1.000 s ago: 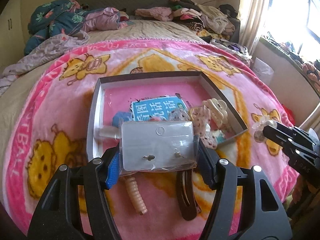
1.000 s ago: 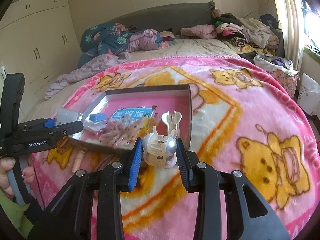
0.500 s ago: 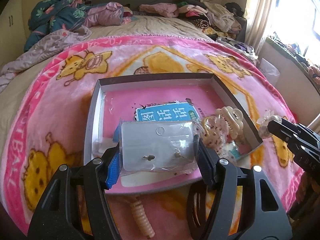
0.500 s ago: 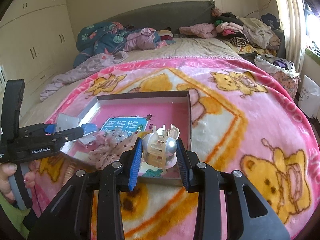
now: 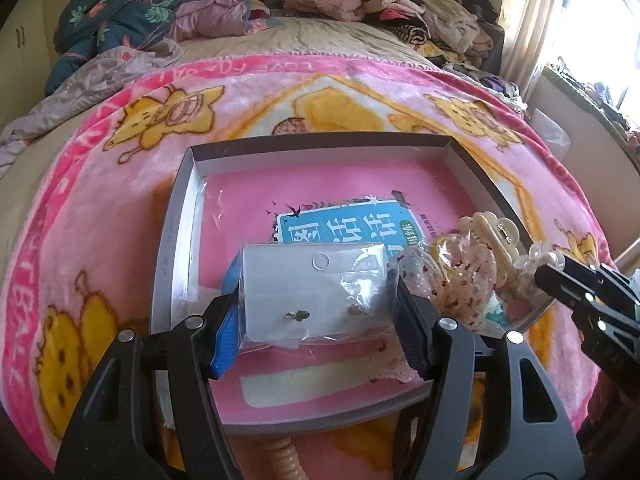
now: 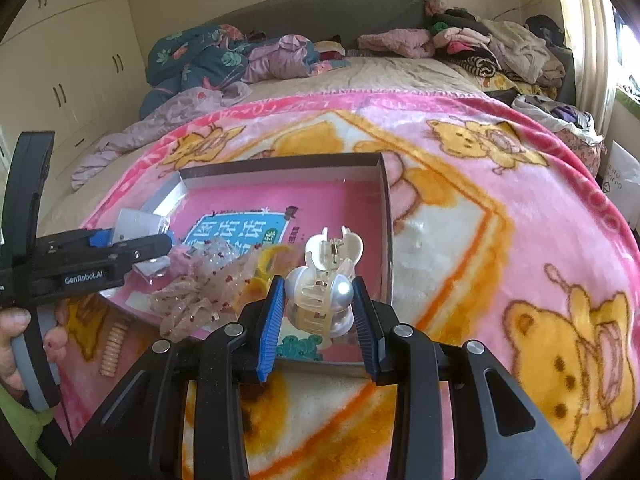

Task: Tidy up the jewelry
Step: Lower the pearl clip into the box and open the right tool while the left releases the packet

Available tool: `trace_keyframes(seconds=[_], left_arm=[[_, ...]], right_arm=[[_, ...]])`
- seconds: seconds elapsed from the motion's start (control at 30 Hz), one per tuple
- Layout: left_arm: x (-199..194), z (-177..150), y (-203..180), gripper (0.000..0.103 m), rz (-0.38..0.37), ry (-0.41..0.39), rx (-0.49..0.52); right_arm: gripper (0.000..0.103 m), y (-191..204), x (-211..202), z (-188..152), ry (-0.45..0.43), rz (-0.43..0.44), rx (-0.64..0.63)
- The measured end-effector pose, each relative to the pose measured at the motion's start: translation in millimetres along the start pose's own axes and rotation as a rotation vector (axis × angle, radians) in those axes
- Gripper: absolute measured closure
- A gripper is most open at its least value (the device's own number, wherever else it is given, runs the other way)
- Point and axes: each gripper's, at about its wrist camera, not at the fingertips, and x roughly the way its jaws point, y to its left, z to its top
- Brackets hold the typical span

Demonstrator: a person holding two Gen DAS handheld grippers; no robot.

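**Both grippers loaded above the tray**

We hold the left gripper (image 5: 316, 312) over the near half of the tray (image 5: 176, 240), its blue-padded jaws clamped on the sides of a clear packet (image 5: 314, 292) with a grey card inside. Two small earrings (image 5: 298, 314) are pinned to the card, and a round punched hole sits near its top edge.

We hold the right gripper (image 6: 318, 308) at the tray's (image 6: 386, 232) near right corner, its jaws closed on a pearly white hair claw (image 6: 320, 300). In the left wrist view that gripper (image 5: 576, 280) enters from 3 o'clock, and the claw (image 5: 540, 258) shows at its tip.

Inside the tray lies a teal booklet (image 5: 348, 226) printed with large white Chinese characters, which we cannot read with confidence. At 2 o'clock from the packet sit a speckled sheer scrunchie (image 5: 460, 276) and a cream hair claw (image 5: 492, 236), touching each other near the right wall.

In the right wrist view the left gripper (image 6: 160, 240) carries the label "GenRobot.AI". Outside the tray, at 8 o'clock from the right gripper, a peach spiral hair tie (image 6: 112, 346) lies on the pink blanket (image 6: 500, 220). The blanket has yellow bear prints and a border with lettering; we make out "LOVE FOR" upside down at 12 o'clock in the left wrist view.
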Motion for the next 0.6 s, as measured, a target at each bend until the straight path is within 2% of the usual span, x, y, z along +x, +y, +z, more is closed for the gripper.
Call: trace_keyframes(seconds=[0.4,0.6], left_arm=[[11,14,-5,0.047,-0.01,0.0,0.011],[20,20,-17,0.046,-0.021,0.01,0.048]], right_arm=[[0.07,-1,7,-1,0.002,-0.016,0.0],[0.07,8,11,-1,0.015,0.018,-0.03]])
